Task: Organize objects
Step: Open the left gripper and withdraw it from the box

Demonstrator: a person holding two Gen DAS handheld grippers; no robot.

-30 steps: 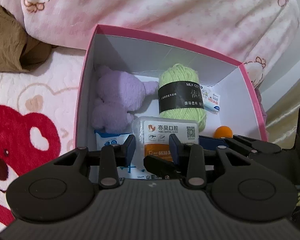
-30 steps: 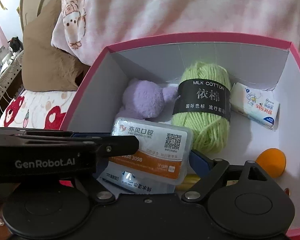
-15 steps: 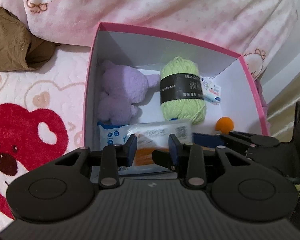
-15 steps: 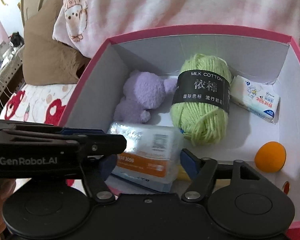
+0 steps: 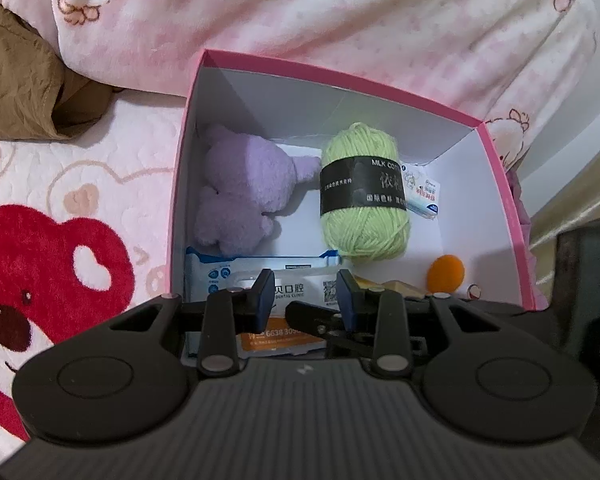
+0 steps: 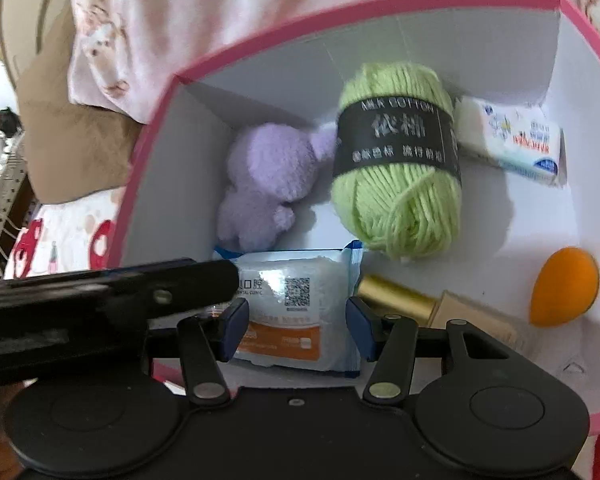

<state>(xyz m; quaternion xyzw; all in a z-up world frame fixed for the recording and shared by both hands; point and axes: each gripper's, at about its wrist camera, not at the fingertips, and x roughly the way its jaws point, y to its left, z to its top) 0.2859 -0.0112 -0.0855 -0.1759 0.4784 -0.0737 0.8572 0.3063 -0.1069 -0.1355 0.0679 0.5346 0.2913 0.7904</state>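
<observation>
My right tool [image 6: 296, 330] is closing with nothing between its pads; the dental pack [image 6: 288, 304] lies just past them on the wipes [image 5: 220, 276], at six o'clock in the pink box [image 5: 340, 80]. My left tool [image 5: 305, 300] is nearly together and empty. Pushing down could shove the slick pack off the wipes onto the gold tube [image 6: 396, 296] at its three o'clock.

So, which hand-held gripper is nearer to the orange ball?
Right. The right hand-held gripper is beside the orange ball; the left hand-held gripper sits farther away, over the wipes pack.
</observation>
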